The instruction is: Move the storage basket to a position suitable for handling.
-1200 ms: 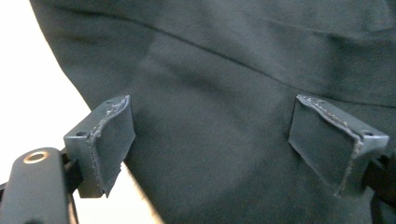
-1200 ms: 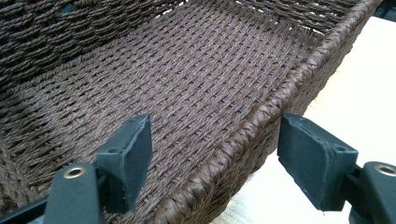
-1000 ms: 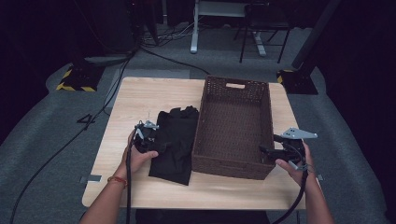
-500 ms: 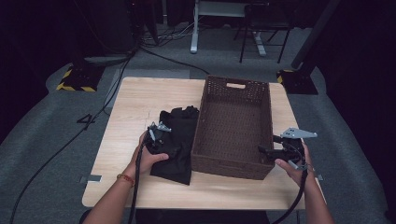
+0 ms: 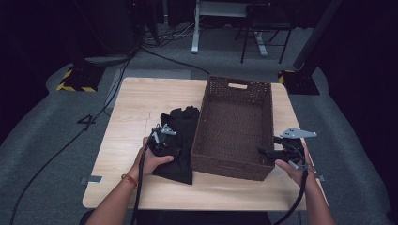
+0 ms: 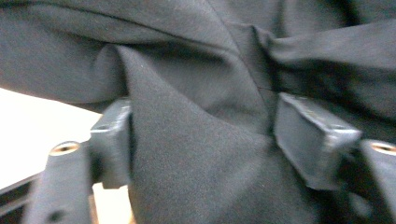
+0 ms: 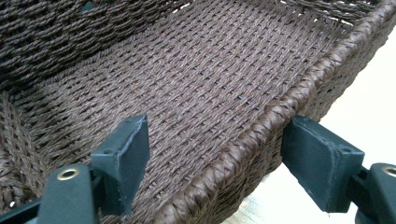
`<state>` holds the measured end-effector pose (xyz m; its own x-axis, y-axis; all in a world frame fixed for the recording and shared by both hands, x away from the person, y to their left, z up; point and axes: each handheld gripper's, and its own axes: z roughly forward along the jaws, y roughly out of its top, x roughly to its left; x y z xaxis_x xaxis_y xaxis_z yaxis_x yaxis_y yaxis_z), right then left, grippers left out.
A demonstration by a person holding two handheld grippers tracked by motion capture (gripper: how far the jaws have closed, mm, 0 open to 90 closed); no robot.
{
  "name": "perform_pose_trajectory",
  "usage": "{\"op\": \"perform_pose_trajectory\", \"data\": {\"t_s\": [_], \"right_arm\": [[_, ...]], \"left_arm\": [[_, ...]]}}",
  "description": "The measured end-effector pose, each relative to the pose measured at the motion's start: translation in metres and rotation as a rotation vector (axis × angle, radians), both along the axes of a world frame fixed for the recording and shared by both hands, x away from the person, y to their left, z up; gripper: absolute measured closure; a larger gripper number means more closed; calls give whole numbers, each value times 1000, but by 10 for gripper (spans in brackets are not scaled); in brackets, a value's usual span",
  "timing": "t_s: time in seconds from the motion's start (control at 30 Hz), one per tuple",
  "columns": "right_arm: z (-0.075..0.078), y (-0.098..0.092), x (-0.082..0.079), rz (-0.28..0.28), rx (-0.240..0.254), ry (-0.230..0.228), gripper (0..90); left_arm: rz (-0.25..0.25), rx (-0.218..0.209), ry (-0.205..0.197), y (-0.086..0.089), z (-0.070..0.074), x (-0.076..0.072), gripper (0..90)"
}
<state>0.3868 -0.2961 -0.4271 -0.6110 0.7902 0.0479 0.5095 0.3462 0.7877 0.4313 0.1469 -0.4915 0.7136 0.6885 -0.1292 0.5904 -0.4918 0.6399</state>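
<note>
A crumpled black garment [image 5: 180, 136] lies on the wooden table, against the left wall of a brown wicker basket [image 5: 234, 161]. My left gripper [image 5: 163, 140] presses into the garment's near-left part. In the left gripper view its jaws stand wide apart, open [image 6: 203, 140], with a fold of the black garment [image 6: 196, 93] bulging between them. My right gripper [image 5: 268, 152] is at the basket's near-right corner. In the right gripper view it is open [image 7: 215, 154] and straddles the basket's rim [image 7: 261, 126], one jaw inside and one outside.
The basket's woven floor [image 7: 201, 70] holds nothing. Bare table [image 5: 136, 108] extends left of and behind the garment, with a narrow strip to the right of the basket. Cables trail from both grippers over the near edge. Desk legs and a chair stand on the floor beyond.
My left gripper has moved right, from the garment's left edge onto the cloth. My right gripper has shifted slightly left to the basket's rim.
</note>
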Motion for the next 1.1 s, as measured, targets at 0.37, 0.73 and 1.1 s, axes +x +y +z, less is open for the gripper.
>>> {"op": "perform_pose_trajectory", "data": {"t_s": [0.37,0.73,1.1], "right_arm": [[1,7,6,33,-8,20,213],[2,25,15,58,-41,15,210],[15,10,-1,46,28,-55,241]], "left_arm": [[-37,-84,46,14,-1,7,599],[-4,-17,-24,28,6,2,638],[24,-11,-79,41,13,-5,640]]}}
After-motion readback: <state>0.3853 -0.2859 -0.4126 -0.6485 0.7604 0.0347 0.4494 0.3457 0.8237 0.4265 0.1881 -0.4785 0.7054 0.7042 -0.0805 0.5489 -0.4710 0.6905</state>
